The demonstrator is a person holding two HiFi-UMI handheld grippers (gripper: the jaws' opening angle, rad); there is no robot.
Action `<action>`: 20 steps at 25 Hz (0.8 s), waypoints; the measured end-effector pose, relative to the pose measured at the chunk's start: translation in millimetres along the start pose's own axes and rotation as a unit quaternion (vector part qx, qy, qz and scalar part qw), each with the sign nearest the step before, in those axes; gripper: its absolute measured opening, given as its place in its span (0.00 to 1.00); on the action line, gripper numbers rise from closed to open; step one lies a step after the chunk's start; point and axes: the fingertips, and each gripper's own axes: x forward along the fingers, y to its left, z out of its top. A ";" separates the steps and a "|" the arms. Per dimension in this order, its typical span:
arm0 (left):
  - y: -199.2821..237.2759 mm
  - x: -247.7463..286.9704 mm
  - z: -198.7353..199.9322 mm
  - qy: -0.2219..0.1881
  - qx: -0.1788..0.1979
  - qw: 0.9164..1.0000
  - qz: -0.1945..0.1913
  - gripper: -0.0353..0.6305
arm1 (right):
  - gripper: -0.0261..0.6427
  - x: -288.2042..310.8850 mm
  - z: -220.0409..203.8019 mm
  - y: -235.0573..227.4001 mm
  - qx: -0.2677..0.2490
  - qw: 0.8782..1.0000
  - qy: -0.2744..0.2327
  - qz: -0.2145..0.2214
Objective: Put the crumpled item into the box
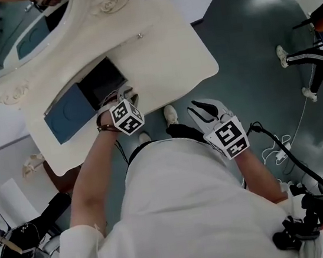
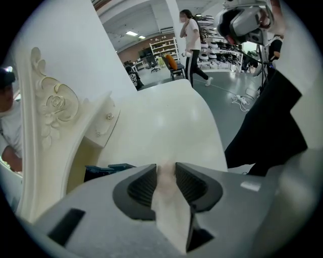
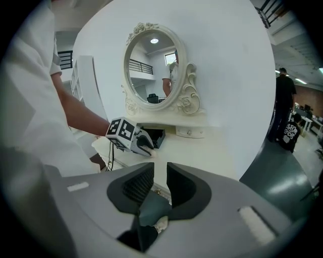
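The crumpled item (image 2: 169,211) is a pale, beige-white strip with a soft, creased surface. It is pinched between the ribbed pads of the left claw (image 2: 165,167), which is clamped on it, and it runs from the tips back into the throat. Only the left gripper view shows it plainly. In the head view the left claw (image 1: 126,94) hangs over the cream tabletop (image 1: 169,53), just beside the near edge of the box (image 1: 102,80), and the item is too small to make out there. That view alone shows the box from above: open and black inside, with a blue lid (image 1: 69,116) lying flat beside it.

The right gripper view shows the left claw (image 3: 145,147) from the side, in front of the box (image 3: 154,136) and below an oval mirror (image 3: 154,68). The right claw (image 3: 160,169) stands open with nothing between its pads. In the head view it (image 1: 200,109) is off the tabletop, over the grey floor (image 1: 246,54) and well apart from the box.
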 end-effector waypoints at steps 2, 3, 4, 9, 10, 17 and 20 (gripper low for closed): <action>-1.0 -2.6 0.4 0.000 -0.009 1.000 0.001 0.23 | 0.16 0.2 1.5 -3.4 -0.003 1.000 -0.001 0.006; -1.4 -4.1 1.3 -0.001 -0.015 1.000 0.001 0.23 | 0.16 0.2 2.4 -5.0 -0.005 1.000 -0.002 0.009; -1.5 -5.7 2.7 -0.004 -0.022 1.000 0.001 0.23 | 0.16 0.1 3.5 -6.7 -0.007 1.000 -0.003 0.011; 1.3 -19.2 14.8 -0.027 -0.055 0.998 0.004 0.23 | 0.16 3.6 3.3 -15.6 -0.016 1.000 -0.004 0.021; 2.6 -24.0 17.5 -0.033 -0.061 0.998 0.006 0.23 | 0.16 4.6 3.9 -16.4 -0.018 1.000 -0.004 0.023; 28.0 -64.0 24.9 -0.069 -0.100 0.992 0.033 0.23 | 0.16 17.6 18.2 -18.9 -0.034 0.999 -0.011 0.039; 42.4 -80.4 19.9 -0.076 -0.118 0.989 0.047 0.23 | 0.16 23.8 25.3 -17.8 -0.040 0.998 -0.014 0.047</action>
